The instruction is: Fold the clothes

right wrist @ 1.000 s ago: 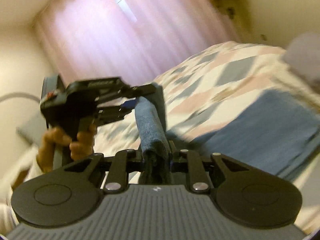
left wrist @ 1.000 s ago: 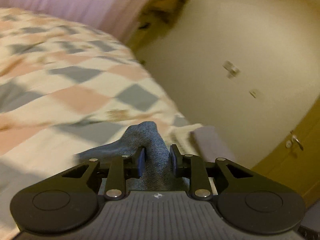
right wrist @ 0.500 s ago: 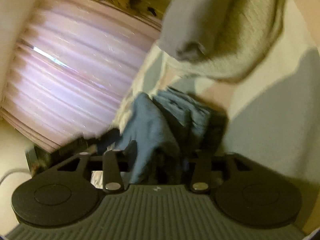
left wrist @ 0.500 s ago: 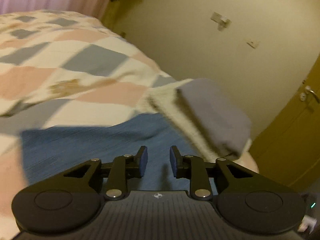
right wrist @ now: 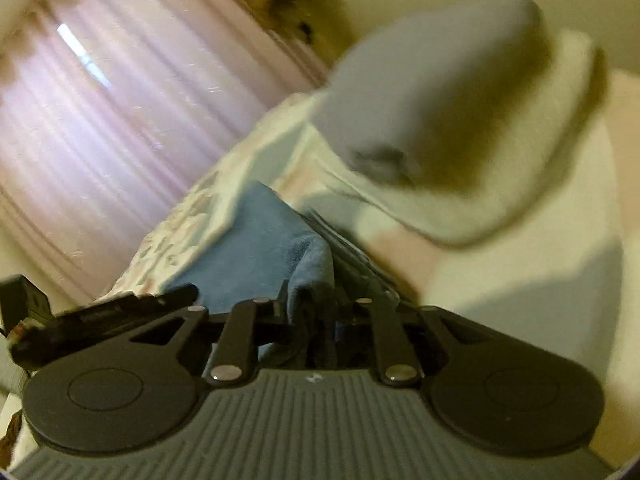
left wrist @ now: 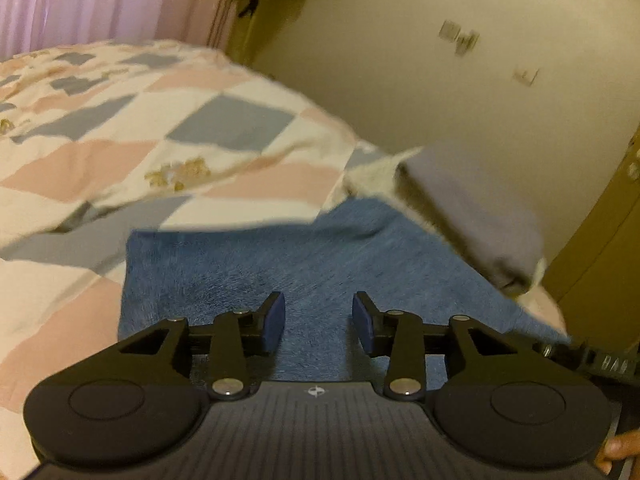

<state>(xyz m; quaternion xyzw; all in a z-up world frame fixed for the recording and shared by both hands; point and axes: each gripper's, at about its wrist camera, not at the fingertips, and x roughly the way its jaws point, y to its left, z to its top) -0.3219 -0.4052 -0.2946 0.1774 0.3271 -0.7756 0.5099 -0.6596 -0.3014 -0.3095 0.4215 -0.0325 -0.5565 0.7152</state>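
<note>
1. left gripper (left wrist: pixel 319 322): its jaws are opening and standing apart, with nothing between the blue pads; it is hovering over the flat part of the blue garment (left wrist: pixel 320 256), pointing down at it.
2. right gripper (right wrist: pixel 310 312): its jaws are closing, and a bunched fold of the blue garment (right wrist: pixel 272 252) is sitting between them, gathered tightly into the gap and running back toward the gripper body.
3. blue garment: in the left wrist view it is lying spread on the bed, its far edge straight and its left edge running down toward the gripper; in the right wrist view it is rising as a ridge from the bed into the right gripper.
4. bedspread (left wrist: pixel 140 152): checked in pink, grey and cream, it is lying under the garment and stretching away to the far side of the bed.
5. grey cloth (left wrist: pixel 472 208): it is sitting on a cream folded item (left wrist: pixel 372 172), just beyond the right edge of the blue garment; in the right wrist view the same pile (right wrist: pixel 440 92) is appearing blurred, above and to the right of the garment.
6. a fingertip (left wrist: pixel 618 446) of the person is showing at the lower right edge of the left wrist view.
7. surroundings: a pink curtain (right wrist: pixel 120 112) is hanging behind the bed, and a pale wall (left wrist: pixel 440 80) is standing beside it.
</note>
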